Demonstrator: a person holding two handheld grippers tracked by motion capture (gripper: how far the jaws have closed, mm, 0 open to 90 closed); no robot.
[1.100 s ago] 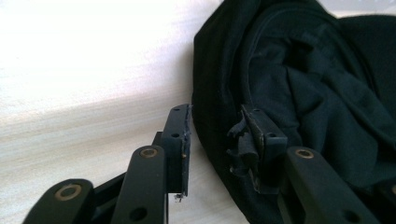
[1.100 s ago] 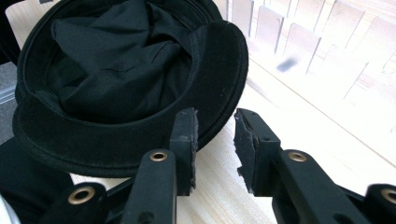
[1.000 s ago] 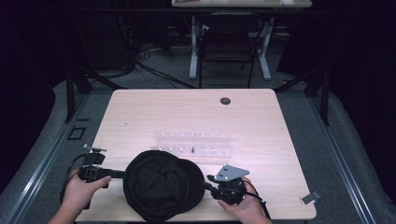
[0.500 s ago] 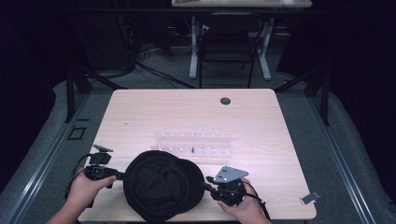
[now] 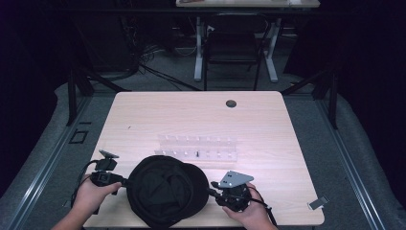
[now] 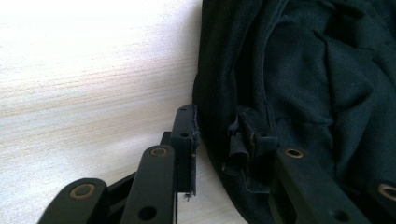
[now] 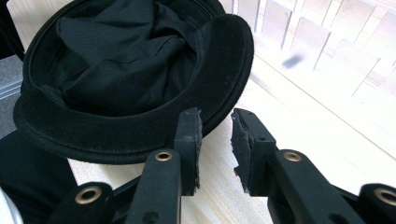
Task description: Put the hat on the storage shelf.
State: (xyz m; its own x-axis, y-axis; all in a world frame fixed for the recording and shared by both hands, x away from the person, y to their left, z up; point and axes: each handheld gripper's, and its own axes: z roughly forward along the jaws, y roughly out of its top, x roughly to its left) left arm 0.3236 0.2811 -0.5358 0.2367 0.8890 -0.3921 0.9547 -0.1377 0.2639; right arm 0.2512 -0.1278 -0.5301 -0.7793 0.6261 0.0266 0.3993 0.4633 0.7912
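Black hat (image 5: pixel 165 189), rim between left gripper (image 6: pixel 219 140) jaws, near edge cut off.

Each hand carries a black two-jaw tool. The left gripper (image 5: pixel 125 181) has a small grey plate standing above its body and a black cable looping off to the left. The right gripper (image 5: pixel 209 191) wears a larger grey three-cornered plate dotted with small holes, and its cable trails toward the near right. Close up, the jaws are flat black bars joined by brass-coloured rivets (the pad edges look slightly frayed). Both forearms are bare, no sleeves showing.
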